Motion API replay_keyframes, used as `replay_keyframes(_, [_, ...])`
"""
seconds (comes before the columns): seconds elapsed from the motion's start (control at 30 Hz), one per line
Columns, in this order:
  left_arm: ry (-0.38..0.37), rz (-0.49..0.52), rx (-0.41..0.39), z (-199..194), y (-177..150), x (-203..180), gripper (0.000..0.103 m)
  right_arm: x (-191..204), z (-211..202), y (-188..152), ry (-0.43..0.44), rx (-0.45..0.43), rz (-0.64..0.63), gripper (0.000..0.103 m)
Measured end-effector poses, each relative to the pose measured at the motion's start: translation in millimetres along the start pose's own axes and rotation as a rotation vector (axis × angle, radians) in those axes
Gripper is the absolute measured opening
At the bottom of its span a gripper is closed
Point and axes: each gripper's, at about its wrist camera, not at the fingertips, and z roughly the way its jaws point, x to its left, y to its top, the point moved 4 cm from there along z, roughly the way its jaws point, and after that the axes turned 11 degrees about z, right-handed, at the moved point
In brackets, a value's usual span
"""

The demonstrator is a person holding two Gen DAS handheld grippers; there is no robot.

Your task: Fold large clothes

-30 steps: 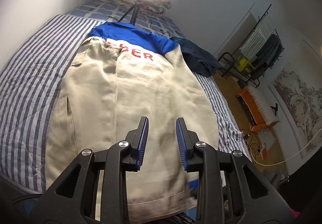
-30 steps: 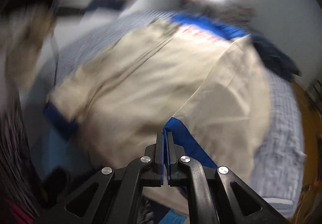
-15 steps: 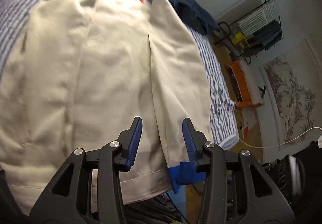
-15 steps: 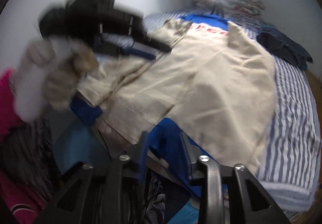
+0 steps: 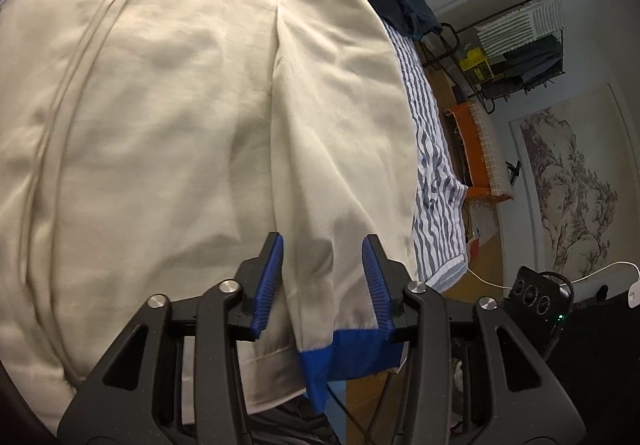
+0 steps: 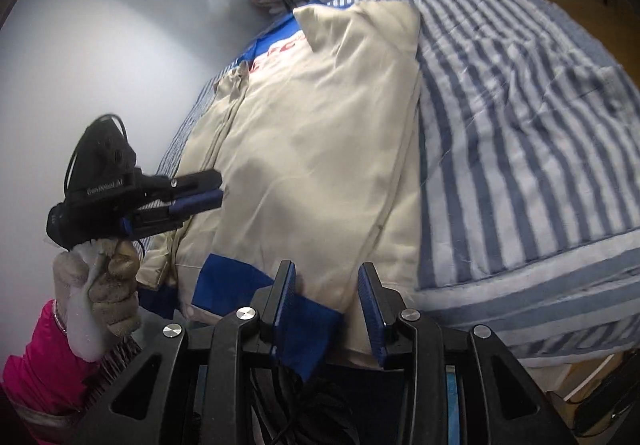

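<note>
A beige jacket (image 5: 160,125) with blue trim lies flat on a striped bed (image 6: 520,125), filling it from centre to 9 o'clock; its right sleeve (image 5: 340,125) is laid inward over the body, likely to narrow it for folding; the blue cuff (image 5: 352,349) hangs at 6 o'clock. The left gripper (image 5: 322,281) tilts downward, jaws partly spread astride the sleeve after closing a little, pads not pressing it. The right gripper (image 6: 326,309), jaws likewise apart, holds nothing above the hem. A gloved hand (image 6: 100,293) sits at 8 o'clock.
</note>
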Motion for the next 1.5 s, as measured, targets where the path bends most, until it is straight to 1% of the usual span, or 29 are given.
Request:
replay_keyframes(0.07, [0.026, 0.032, 0.015, 5.2, 0.7, -1.6, 0.002, 1.8, 8.2, 1.6, -0.015, 0.016, -0.001, 0.023])
replay_keyframes(0.1, [0.046, 0.045, 0.015, 6.4, 0.1, -1.4, 0.002, 2.7, 13.5, 3.6, -0.032, 0.024, -0.003, 0.014])
replay_keyframes(0.13, [0.057, 0.053, 0.014, 5.7, -1.7, 0.0, 0.001, 1.2, 16.2, 3.3, -0.040, 0.026, -0.006, 0.007])
replay_keyframes(0.2, [0.061, 0.054, 0.013, 3.1, -7.3, -0.8, 0.000, 4.1, 15.6, 4.9, -0.054, 0.017, -0.030, 0.003])
replay_keyframes(0.27, [0.053, 0.059, 0.017, -1.3, -15.3, -3.7, 0.000, 9.0, 8.1, 7.0, -0.072, 0.002, -0.065, 0.002])
replay_keyframes(0.33, [0.048, 0.087, 0.026, -3.9, -23.9, -12.1, 0.000, 12.7, -3.3, 9.8, -0.071, -0.008, -0.086, 0.002])
replay_keyframes(0.4, [0.078, 0.138, 0.038, -0.1, -30.4, -17.3, 0.000, 15.2, -17.2, 13.1, -0.071, -0.024, -0.119, 0.002])
replay_keyframes(0.43, [0.081, 0.137, 0.046, 2.3, -32.2, -16.1, 0.000, 13.6, -19.6, 12.9, -0.080, -0.021, -0.127, 0.002])
replay_keyframes(0.57, [0.089, 0.112, 0.069, 12.8, -37.4, -8.6, 0.000, 4.7, -4.5, 9.8, -0.143, 0.027, -0.124, 0.002])
replay_keyframes(0.6, [0.084, 0.100, 0.070, 12.6, -38.1, -7.7, 0.000, 3.5, -2.4, 9.6, -0.142, 0.031, -0.112, 0.002])
replay_keyframes(0.67, [0.065, 0.095, 0.062, 10.9, -37.4, -11.0, 0.000, 5.1, -9.7, 12.7, -0.109, 0.016, -0.088, 0.002])
replay_keyframes(0.73, [0.067, 0.124, 0.047, 9.0, -35.4, -17.2, 0.001, 8.8, -23.1, 15.3, -0.080, -0.010, -0.091, 0.002])
replay_keyframes(0.77, [0.084, 0.141, 0.047, 10.0, -35.4, -19.6, 0.001, 9.4, -26.6, 16.3, -0.091, -0.020, -0.105, 0.002])
replay_keyframes(0.8, [0.097, 0.149, 0.050, 11.5, -35.7, -20.0, 0.001, 6.4, -25.1, 16.3, -0.115, -0.011, -0.111, 0.002])
replay_keyframes(0.87, [0.120, 0.146, 0.064, 14.3, -38.8, -17.6, 0.001, -2.6, -12.7, 12.2, -0.169, 0.030, -0.098, 0.002])
replay_keyframes(0.9, [0.125, 0.139, 0.073, 14.1, -40.4, -16.7, 0.004, -6.5, -7.5, 9.8, -0.188, 0.041, -0.096, 0.002])
replay_keyframes(0.93, [0.134, 0.141, 0.074, 10.3, -41.2, -15.0, 0.005, -7.7, -6.0, 8.8, -0.188, 0.036, -0.093, 0.003])
replay_keyframes(0.97, [0.152, 0.150, 0.067, 5.7, -41.0, -15.7, 0.010, -8.6, -8.1, 8.5, -0.178, 0.020, -0.087, 0.005])
replay_keyframes(1.0, [0.165, 0.160, 0.054, 0.4, -40.8, -16.3, 0.010, -9.6, -11.2, 8.9, -0.174, 0.006, -0.080, 0.014])
replay_keyframes(1.03, [0.187, 0.175, 0.027, -8.4, -40.2, -18.0, 0.010, -11.6, -15.2, 10.0, -0.171, -0.006, -0.073, 0.030])
replay_keyframes(1.07, [0.201, 0.182, 0.004, -16.4, -40.1, -19.3, 0.010, -13.3, -19.5, 8.9, -0.157, -0.018, -0.066, 0.037])
replay_keyframes(1.1, [0.202, 0.187, -0.023, -25.0, -40.4, -21.0, 0.010, -17.2, -24.0, 9.2, -0.133, -0.031, -0.054, 0.042])
replay_keyframes(1.17, [0.192, 0.206, -0.053, -32.7, -39.4, -25.5, 0.010, -25.0, -26.4, 9.0, -0.100, -0.036, -0.024, 0.046])
replay_keyframes(1.2, [0.182, 0.222, -0.062, -33.8, -39.0, -29.5, 0.010, -31.8, -25.8, 9.2, -0.080, -0.036, 0.005, 0.052])
replay_keyframes(1.33, [0.159, 0.276, -0.055, -21.9, -40.3, -44.9, 0.010, -50.7, -15.2, 5.2, -0.018, -0.008, 0.099, 0.053])
replay_keyframes(1.4, [0.145, 0.296, -0.024, -6.3, -45.7, -50.6, 0.010, -54.6, -11.1, 3.6, 0.013, -0.003, 0.127, 0.053])
replay_keyframes(1.43, [0.150, 0.305, -0.007, 0.9, -48.6, -51.1, 0.010, -53.6, -10.7, 3.6, 0.030, -0.002, 0.133, 0.044])
replay_keyframes(1.47, [0.164, 0.323, 0.014, 10.1, -52.8, -51.6, 0.010, -51.3, -9.1, 3.0, 0.060, 0.016, 0.137, 0.037])
replay_keyframes(1.5, [0.188, 0.350, 0.044, 21.3, -58.0, -50.7, 0.010, -48.8, -7.2, 1.7, 0.071, 0.033, 0.139, 0.034])
